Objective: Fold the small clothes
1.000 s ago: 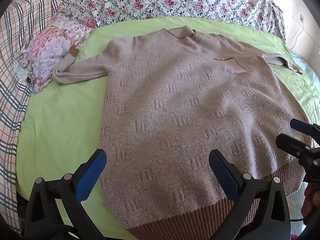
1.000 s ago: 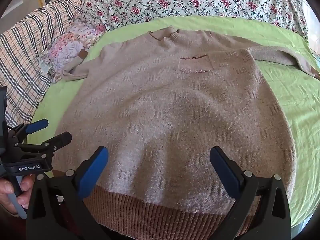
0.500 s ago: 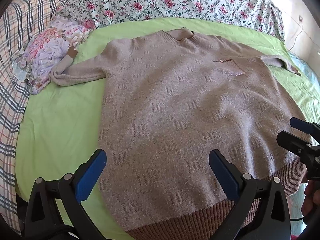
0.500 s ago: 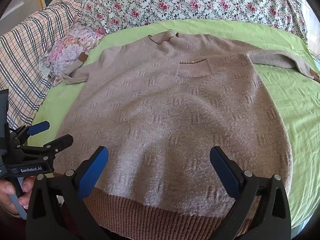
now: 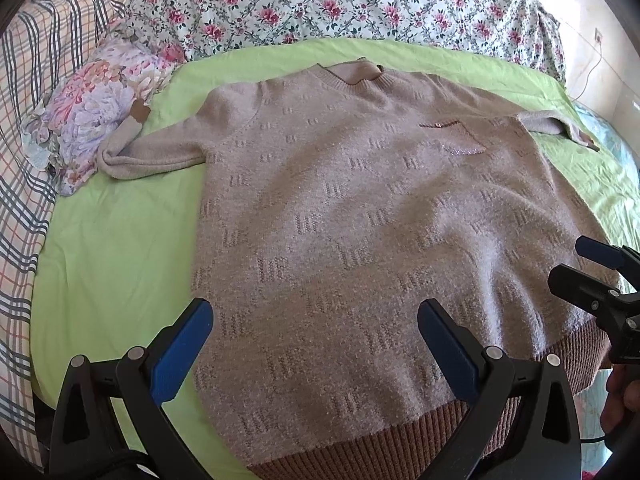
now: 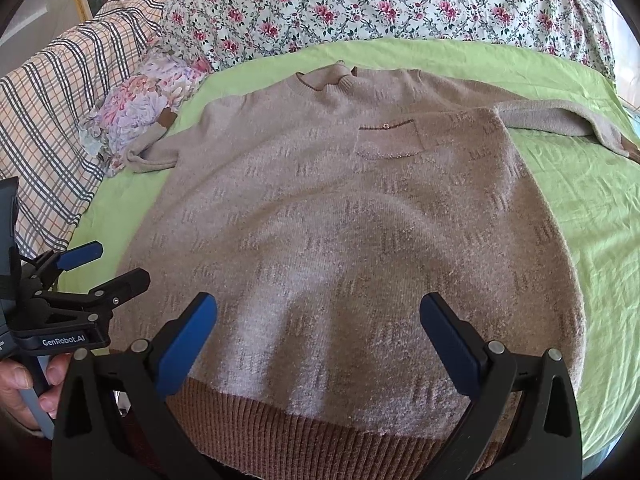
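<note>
A beige knit sweater with a brown ribbed hem lies flat, front up, on a green sheet; it also shows in the right wrist view. Its left sleeve runs out to a floral pillow, its right sleeve lies over the sheet. My left gripper is open and empty, above the hem's left part. My right gripper is open and empty, above the hem's right part. Each gripper shows at the edge of the other's view.
A floral pillow lies at the left, with a plaid blanket beyond it. A flowered quilt is bunched along the back. A wall with a cable is at the far right.
Both grippers have drawn back a little and risen; the sweater sits slightly lower and smaller in view. Both stay open. The sweater has not moved.
</note>
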